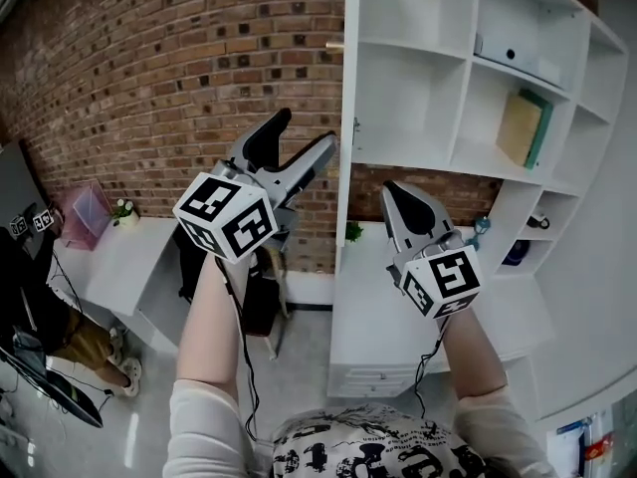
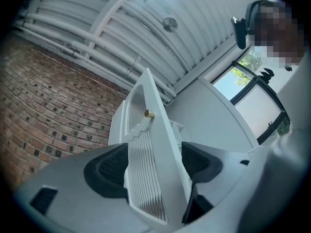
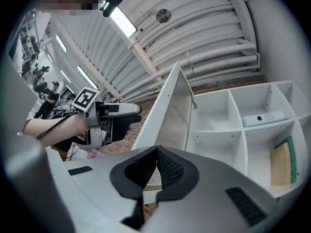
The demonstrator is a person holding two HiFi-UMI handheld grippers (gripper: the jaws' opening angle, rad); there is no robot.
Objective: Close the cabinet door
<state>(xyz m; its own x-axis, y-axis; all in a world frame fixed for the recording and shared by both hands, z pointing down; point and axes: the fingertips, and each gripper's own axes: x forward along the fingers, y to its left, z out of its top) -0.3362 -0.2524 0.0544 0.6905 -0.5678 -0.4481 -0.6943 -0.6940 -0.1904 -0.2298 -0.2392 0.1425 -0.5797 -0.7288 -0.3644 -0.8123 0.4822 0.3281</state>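
- The left tool (image 1: 307, 129) has its jaws spread, straddling the free edge of the white cabinet door (image 1: 344, 88), which stands open, edge-on to the head view.
- Doing it well probably means pressing flat on the slatted panel (image 2: 146, 174) below the brass knob (image 2: 149, 114) and swinging it steadily toward the shelves (image 1: 468, 58).
- The right tool (image 1: 395, 189) is pressed together and empty, near the door on the shelf side; it may block the swing.
- A book (image 1: 523, 127) leans inside, set well back.

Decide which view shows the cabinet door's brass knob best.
Left gripper view: the knob stands close on the door, on its ribbed face. The head view shows a tiny glint at its edge; the right gripper view, nothing.
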